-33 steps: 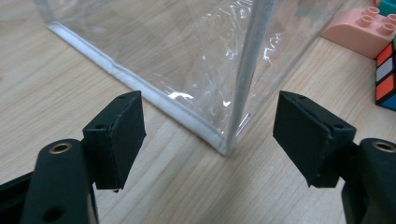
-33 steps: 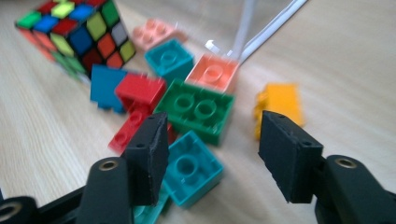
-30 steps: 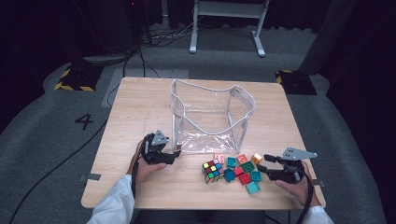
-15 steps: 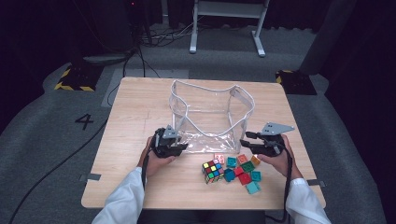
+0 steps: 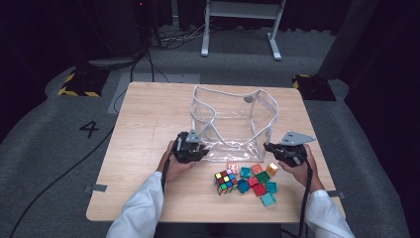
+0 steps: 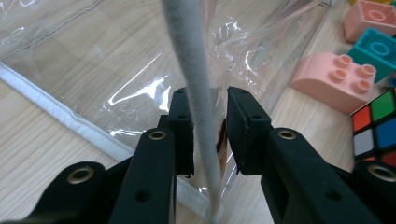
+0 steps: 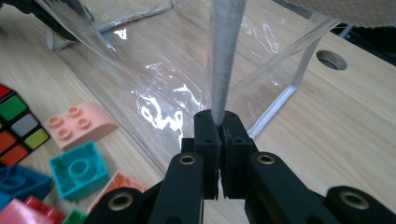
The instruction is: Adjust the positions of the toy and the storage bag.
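Clear plastic bag (image 5: 233, 124) with white trim stood open at the middle of the wooden table (image 5: 148, 119). My left gripper (image 5: 194, 150) sat at the bag's seven o'clock corner, its jaws parted, with the bag's white strap (image 6: 198, 93) running between them and a gap left on one side. My right gripper (image 5: 277, 151) sat at the bag's four o'clock corner, and its jaws were pinched tight on the white edge band (image 7: 226, 56) of the bag. Toward six o'clock from the bag lay a puzzle cube (image 5: 225, 182) and, just beside it at three o'clock, a cluster of toy bricks (image 5: 257, 181). One pink brick (image 6: 334, 79) lay near the bag's front wall.
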{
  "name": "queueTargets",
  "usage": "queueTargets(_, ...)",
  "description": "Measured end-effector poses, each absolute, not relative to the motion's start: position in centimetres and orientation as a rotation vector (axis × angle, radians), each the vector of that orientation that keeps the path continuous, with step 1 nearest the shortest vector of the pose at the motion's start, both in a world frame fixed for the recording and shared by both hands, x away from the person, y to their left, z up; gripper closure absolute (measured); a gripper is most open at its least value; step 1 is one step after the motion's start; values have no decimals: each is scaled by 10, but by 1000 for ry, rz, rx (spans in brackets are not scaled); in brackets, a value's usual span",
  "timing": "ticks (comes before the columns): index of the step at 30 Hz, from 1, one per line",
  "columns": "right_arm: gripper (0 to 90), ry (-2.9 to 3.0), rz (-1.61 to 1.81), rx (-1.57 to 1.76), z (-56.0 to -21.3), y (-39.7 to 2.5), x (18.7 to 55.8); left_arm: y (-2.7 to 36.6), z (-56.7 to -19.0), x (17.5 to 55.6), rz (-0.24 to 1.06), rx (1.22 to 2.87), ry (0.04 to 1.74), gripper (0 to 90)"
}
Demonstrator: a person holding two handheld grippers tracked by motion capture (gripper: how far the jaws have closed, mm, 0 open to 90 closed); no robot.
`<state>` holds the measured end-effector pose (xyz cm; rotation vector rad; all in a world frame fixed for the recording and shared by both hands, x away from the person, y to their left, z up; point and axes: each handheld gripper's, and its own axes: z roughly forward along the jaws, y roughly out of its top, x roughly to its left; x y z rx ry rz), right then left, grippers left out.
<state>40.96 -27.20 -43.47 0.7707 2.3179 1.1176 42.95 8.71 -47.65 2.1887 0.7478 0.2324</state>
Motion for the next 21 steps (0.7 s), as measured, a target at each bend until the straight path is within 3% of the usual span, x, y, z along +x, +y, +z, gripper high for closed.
queueTargets(16,845,2277,1189,837,-438,-312,372,59,-474,418,230,2226,644,725)
queueTargets(20,752,2275,1187,844,-436,-312,369,64,-469,415,241,2215,674,631)
queueTargets(21,655,2257,1222,856,-431,-313,365,72,-466,414,271,2220,686,525)
